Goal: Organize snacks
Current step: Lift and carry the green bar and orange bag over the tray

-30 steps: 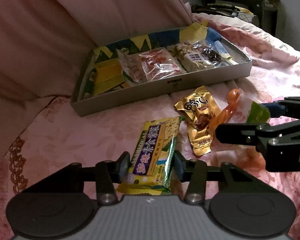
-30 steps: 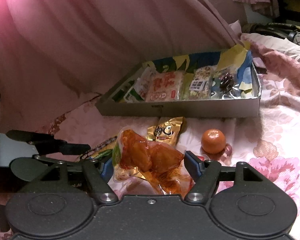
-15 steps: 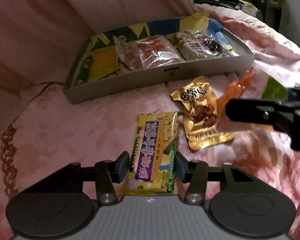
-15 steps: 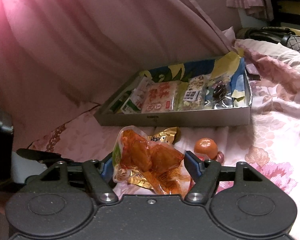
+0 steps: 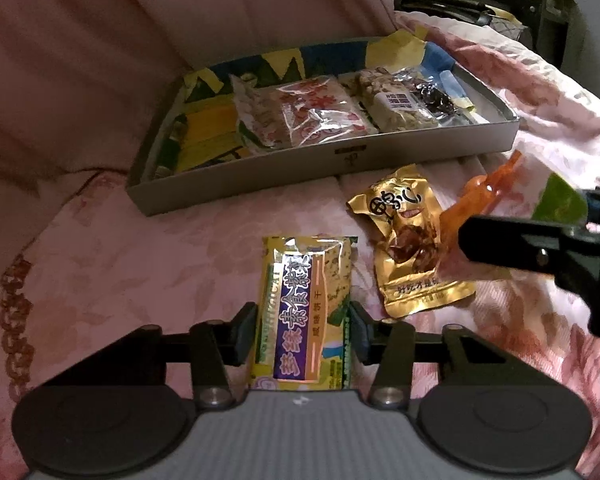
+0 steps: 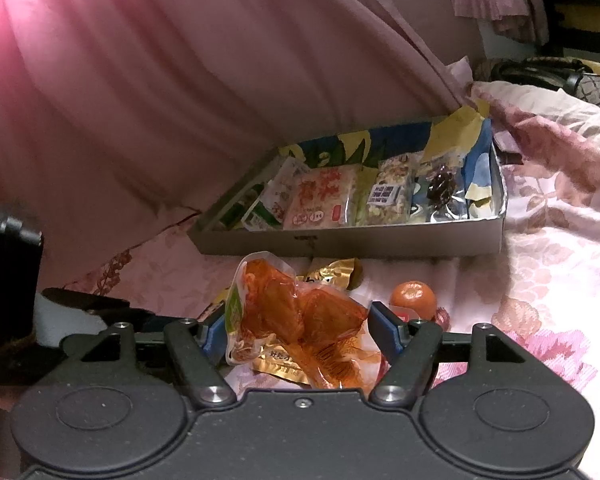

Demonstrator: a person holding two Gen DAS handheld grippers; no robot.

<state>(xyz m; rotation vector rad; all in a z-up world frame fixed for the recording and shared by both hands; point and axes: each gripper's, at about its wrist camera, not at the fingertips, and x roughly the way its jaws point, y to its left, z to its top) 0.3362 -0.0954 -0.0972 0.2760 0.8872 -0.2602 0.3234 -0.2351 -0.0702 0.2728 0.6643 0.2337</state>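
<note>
A yellow and purple biscuit packet [image 5: 304, 304] lies on the pink bedspread between the pads of my left gripper [image 5: 302, 334]. The jaws are closing and both pads touch its long edges. My right gripper [image 6: 300, 332] is shut on a clear packet of orange snack [image 6: 296, 320], held a little above the bed. That packet [image 5: 484, 192] and a black right finger [image 5: 500, 240] show at the right of the left wrist view. A gold packet [image 5: 412, 240] lies beneath it. The grey tray box [image 5: 340, 168] behind holds several packets.
A small mandarin [image 6: 414, 300] sits on the bedspread right of my right gripper. A pink curtain [image 6: 180, 100] hangs behind and left of the box [image 6: 380, 240]. My left gripper's black finger [image 6: 84, 300] reaches in at the left. Dark furniture stands at the far right.
The biscuit packet was tipped up and slanted between the left pads. It now lies straight and flat on the bed. The right gripper keeps its hold on the orange packet, barely moved.
</note>
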